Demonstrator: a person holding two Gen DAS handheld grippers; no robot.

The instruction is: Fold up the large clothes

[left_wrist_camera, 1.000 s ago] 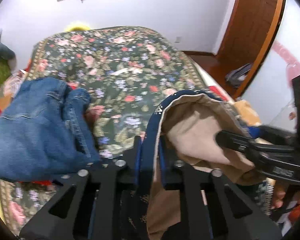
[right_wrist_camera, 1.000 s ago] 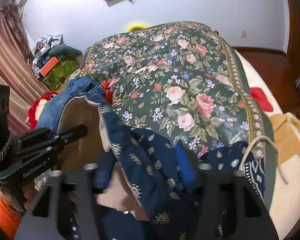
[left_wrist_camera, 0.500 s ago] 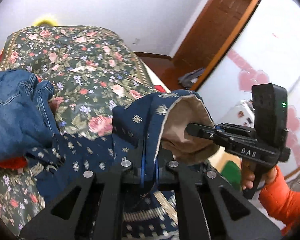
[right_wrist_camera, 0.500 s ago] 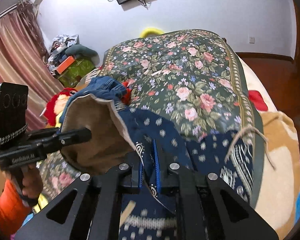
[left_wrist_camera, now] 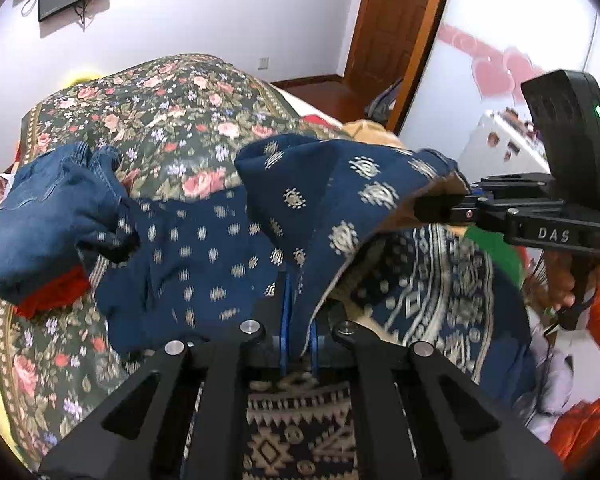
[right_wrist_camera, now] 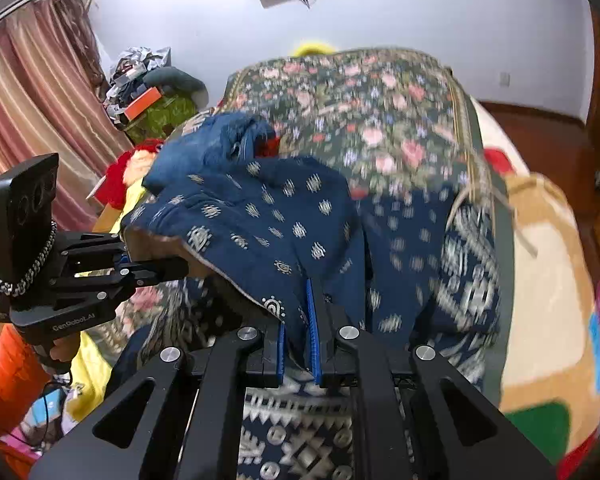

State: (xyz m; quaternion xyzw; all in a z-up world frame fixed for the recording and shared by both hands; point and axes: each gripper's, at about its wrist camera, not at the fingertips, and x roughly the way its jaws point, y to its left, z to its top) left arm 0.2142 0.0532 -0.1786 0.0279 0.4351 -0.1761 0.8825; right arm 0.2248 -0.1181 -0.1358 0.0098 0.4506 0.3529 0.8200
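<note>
navy patterned garment: lifted and draped over floral bedspread, beside folded jeans. left gripper: pinching garment's edge. right gripper: pinching another part of that edge.

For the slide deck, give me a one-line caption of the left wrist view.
Left gripper and right gripper both pinch a patterned navy garment above a floral bedspread, jeans alongside.

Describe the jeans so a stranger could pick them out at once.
Start at the bed with the dark floral bedspread. On its left side lie the crumpled jeans, beside the navy patterned garment. They are plain blue denim with no print, and red cloth pokes out beneath them.
</note>
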